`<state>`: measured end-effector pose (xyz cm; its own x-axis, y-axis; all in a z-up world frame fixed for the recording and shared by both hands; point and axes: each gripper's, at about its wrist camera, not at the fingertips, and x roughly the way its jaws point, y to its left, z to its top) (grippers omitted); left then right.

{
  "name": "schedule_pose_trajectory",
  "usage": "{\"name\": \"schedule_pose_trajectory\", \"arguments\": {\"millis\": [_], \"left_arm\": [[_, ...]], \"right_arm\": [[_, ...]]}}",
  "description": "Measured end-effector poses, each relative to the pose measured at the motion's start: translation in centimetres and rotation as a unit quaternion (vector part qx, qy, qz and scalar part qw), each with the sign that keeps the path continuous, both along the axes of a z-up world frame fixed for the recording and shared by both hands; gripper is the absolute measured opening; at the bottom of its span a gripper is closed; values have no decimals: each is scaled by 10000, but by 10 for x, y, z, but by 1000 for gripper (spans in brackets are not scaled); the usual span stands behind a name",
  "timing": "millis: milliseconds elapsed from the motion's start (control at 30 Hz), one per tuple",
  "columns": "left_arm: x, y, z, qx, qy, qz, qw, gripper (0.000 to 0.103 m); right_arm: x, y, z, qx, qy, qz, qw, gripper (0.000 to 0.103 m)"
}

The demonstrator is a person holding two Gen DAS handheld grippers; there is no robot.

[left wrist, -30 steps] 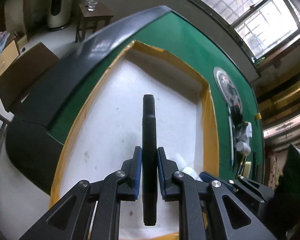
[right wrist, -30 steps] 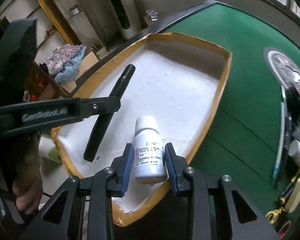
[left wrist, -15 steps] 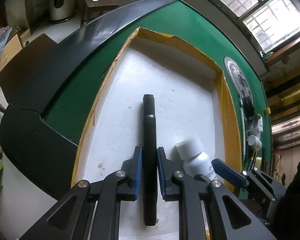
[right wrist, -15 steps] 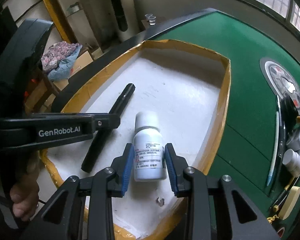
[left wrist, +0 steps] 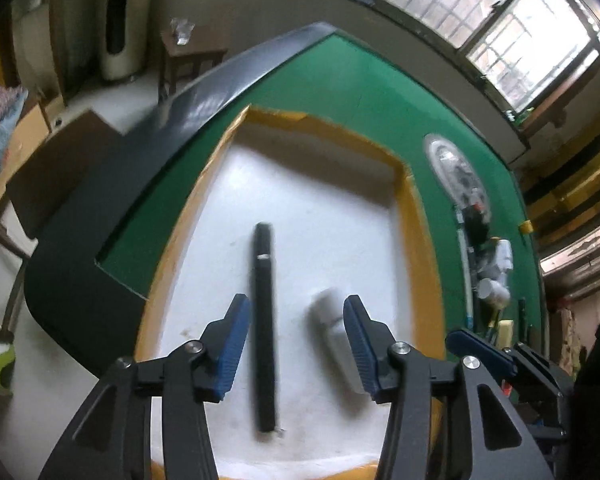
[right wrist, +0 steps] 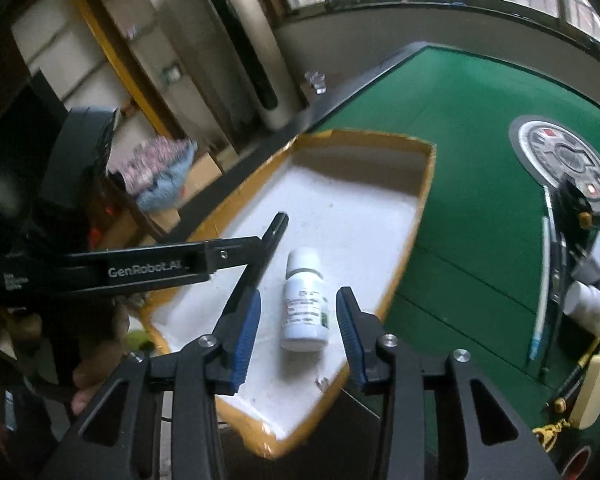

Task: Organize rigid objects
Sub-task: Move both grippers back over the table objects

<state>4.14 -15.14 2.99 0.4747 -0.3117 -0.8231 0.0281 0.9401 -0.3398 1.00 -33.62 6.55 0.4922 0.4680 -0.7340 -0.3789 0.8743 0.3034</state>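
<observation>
A black pen (left wrist: 265, 320) lies lengthwise on the white floor of the yellow-rimmed tray (left wrist: 414, 216). My left gripper (left wrist: 298, 344) hangs just above it, jaws opening, and the pen lies free between the blue pads, nearer the left one. A white labelled bottle (right wrist: 304, 300) lies on its side in the same tray (right wrist: 424, 196), blurred in the left wrist view (left wrist: 332, 332). My right gripper (right wrist: 298, 334) is over it with jaws opening and a gap on each side of the bottle. In the right wrist view a finger (right wrist: 160, 268) of the left gripper hides part of the pen (right wrist: 276, 228).
The tray sits on a green felt table (right wrist: 460, 140) with a black edge. At the table's right lie a round disc (right wrist: 560, 160), white bottles (right wrist: 590, 308), a long pen (right wrist: 540, 300) and a cream block (right wrist: 594, 388). A small wooden table (left wrist: 192, 52) stands beyond.
Both grippers have opened and let go: the pen and the bottle now lie loose in the tray. Both hands have drawn back and up a little.
</observation>
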Motion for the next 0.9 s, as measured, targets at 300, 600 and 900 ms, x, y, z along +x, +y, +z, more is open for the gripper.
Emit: {"name": "schedule_pose_trajectory", "arguments": {"millis": [300,600,900], "left_arm": [[-32,-80,36,-18,-456,-734,9963,62],[-51,-165,20,57,-165,-1441,9894,62],[-62,-207,8,181,34,-1810,9833,62]], "right_arm": [[-41,-82,-8,304,30,-760,9966,44],[-82,-165,-17,409,26,-1408,9892,44],[-111,-217,-33,534,155,-1770,9826,43]]}}
